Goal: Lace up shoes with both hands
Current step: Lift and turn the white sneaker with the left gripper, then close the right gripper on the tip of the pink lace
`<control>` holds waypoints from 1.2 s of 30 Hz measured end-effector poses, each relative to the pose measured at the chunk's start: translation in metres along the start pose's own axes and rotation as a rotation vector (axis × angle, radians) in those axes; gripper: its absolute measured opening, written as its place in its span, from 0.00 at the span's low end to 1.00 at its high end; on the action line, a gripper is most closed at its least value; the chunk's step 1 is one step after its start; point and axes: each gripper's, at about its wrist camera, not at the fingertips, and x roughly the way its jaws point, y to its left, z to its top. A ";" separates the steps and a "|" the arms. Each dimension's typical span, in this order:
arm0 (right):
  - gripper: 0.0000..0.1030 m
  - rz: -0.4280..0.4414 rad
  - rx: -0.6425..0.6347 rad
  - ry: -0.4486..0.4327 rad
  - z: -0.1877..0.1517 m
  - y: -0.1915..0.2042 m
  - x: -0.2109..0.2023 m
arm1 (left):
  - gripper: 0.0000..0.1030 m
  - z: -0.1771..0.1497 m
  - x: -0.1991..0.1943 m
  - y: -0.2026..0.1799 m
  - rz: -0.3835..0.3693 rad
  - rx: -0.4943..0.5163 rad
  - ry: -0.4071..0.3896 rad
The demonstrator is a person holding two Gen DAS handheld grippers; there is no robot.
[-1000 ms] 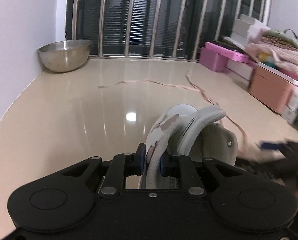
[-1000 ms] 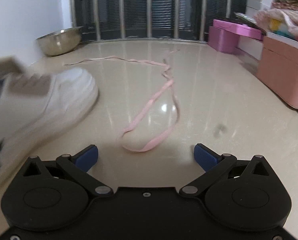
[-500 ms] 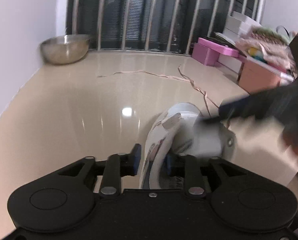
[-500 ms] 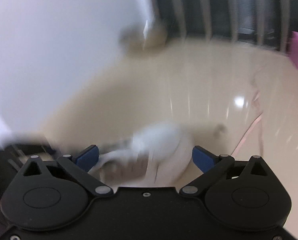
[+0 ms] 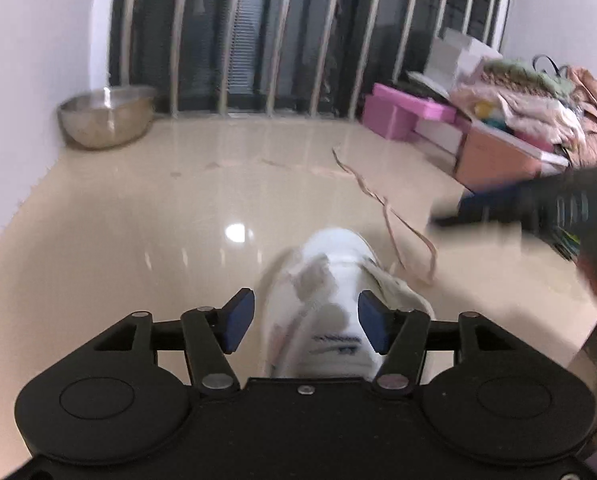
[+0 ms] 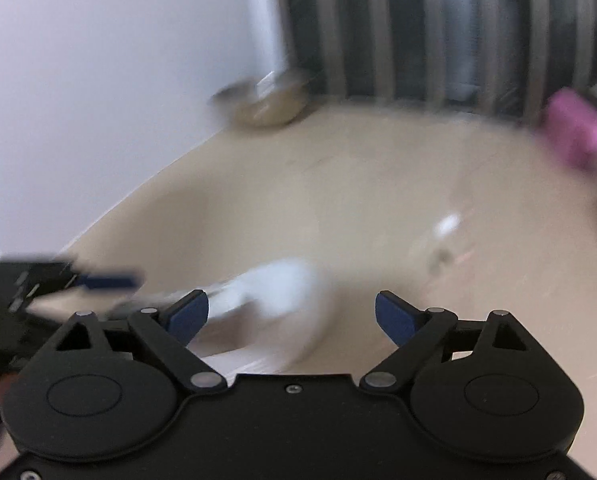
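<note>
Glossy beige tiled floor (image 5: 146,216), white wall at left, metal window bars w/ dark blinds at rear. A stainless-steel bowl (image 5: 105,121) is set in the rear left corner; pink storage boxes (image 5: 408,114) and piled fabrics are stacked along the right side.

Task item: white low-top sneaker (image 5: 330,300), placed on the floor directly ahead of the left tongs (image 5: 305,322), toe pointing away. A pale pink flat shoelace (image 5: 394,222) is laid loose on the floor, running from beside the sneaker's right side toward the rear; not threaded, as far as can be seen.

Left tongs: blue pads (image 5: 239,320) are apart and opening. The sneaker's heel end is located between them; the left pad is clear of it, and contact at the right pad cannot be confirmed.

Right tongs (image 6: 292,316): wide apart, closing, nothing gripped. The right-wrist view is heavily blurred; the sneaker (image 6: 274,300) is seen as a white smear just ahead, toward the left pad. In the left-wrist view the right tongs (image 5: 510,204) are seen raised at right, above the floor, apart from the sneaker.
</note>
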 end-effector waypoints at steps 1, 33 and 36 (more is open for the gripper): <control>0.90 -0.054 -0.020 -0.055 0.002 -0.007 -0.005 | 0.53 -0.002 0.005 -0.002 0.023 0.015 -0.007; 0.00 0.348 -0.373 0.231 0.176 -0.031 0.380 | 0.22 -0.022 0.002 0.056 -0.110 -0.159 -0.109; 0.00 0.334 -0.363 0.244 0.169 -0.034 0.365 | 0.22 -0.023 -0.004 0.047 -0.084 -0.163 -0.123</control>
